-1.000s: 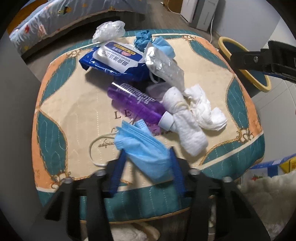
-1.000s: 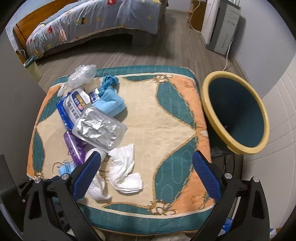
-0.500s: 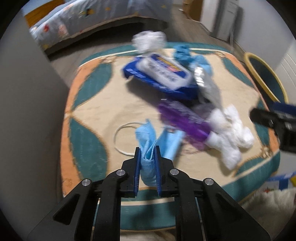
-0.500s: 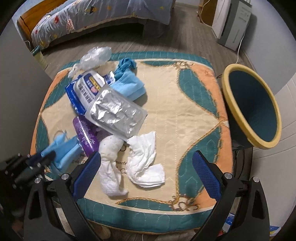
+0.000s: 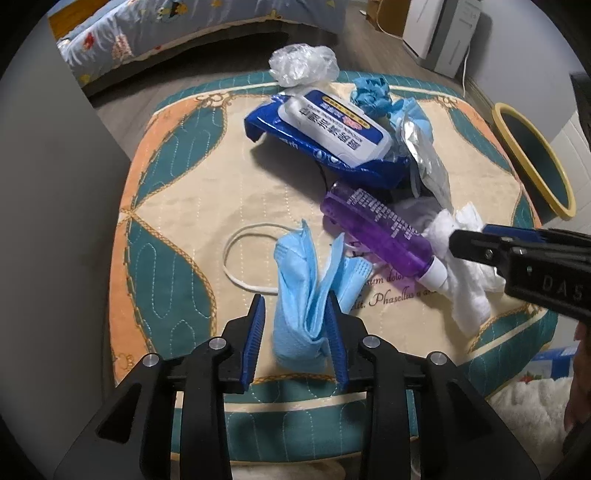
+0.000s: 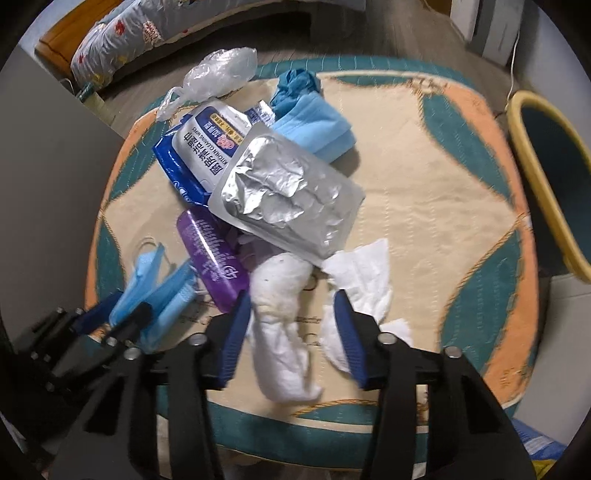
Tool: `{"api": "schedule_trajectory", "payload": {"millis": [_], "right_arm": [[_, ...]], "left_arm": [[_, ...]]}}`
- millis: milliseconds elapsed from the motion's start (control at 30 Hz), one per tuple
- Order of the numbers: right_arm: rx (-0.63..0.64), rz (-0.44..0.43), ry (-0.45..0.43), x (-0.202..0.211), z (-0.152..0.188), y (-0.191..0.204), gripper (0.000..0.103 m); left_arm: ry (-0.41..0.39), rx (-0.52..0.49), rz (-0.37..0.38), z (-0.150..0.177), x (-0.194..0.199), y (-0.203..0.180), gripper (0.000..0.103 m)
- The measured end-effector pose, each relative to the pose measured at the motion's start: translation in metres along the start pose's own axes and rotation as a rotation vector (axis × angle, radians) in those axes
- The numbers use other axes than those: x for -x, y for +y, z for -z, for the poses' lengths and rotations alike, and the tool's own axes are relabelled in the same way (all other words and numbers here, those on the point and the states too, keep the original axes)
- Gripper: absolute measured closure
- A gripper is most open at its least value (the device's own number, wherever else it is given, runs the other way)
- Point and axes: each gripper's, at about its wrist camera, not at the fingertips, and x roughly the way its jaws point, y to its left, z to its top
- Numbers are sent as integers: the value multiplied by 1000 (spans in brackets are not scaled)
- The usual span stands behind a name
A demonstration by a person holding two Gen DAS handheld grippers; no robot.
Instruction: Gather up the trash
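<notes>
A crumpled blue face mask (image 5: 299, 295) lies near the front edge of the patterned cushion (image 5: 177, 192). My left gripper (image 5: 295, 306) is open around it, fingers on either side and apart from it. My right gripper (image 6: 291, 310) is open around a rolled white tissue (image 6: 284, 325), with a second crumpled tissue (image 6: 362, 273) by its right finger. A purple bottle (image 5: 376, 236), a blue wipes pack (image 5: 332, 133), a silver foil pack (image 6: 288, 195) and a clear plastic bag (image 5: 303, 66) lie further back. The yellow-rimmed bin (image 6: 546, 177) stands at the right.
A second blue mask (image 6: 314, 122) and a crumpled teal glove (image 6: 295, 85) lie at the back of the cushion. A bed (image 5: 184, 26) is behind. A grey wall (image 5: 48, 221) is close on the left. A white appliance (image 5: 443, 33) stands at the back right.
My left gripper was shut on the mask half a second ago and has opened; the mask rests on the cushion. My right gripper has moved forward and narrowed around the rolled tissue.
</notes>
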Motion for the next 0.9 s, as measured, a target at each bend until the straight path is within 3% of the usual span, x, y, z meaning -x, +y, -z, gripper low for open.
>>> {"api": "schedule_trajectory", "payload": {"millis": [133, 233, 333, 367, 400, 500, 900], "right_arm": [[-17, -35, 32, -8, -1, 1, 64], [-22, -51, 60, -15, -2, 2, 81], [3, -44, 50, -12, -3, 6, 82], [9, -40, 46, -10, -3, 6, 82], [13, -37, 42, -8, -3, 6, 82], [23, -32, 26, 2, -3, 6, 82], [54, -84, -129, 78, -15, 1, 83]], "left_arm": [[2, -24, 2, -2, -2, -4, 68], [9, -41, 8, -2, -3, -6, 68], [7, -50, 7, -2, -3, -8, 69], [0, -52, 2, -2, -1, -9, 74], [-16, -54, -1, -3, 2, -10, 82], [-55, -55, 1, -6, 11, -10, 87], [-284, -13, 71, -26, 72, -13, 90]]}}
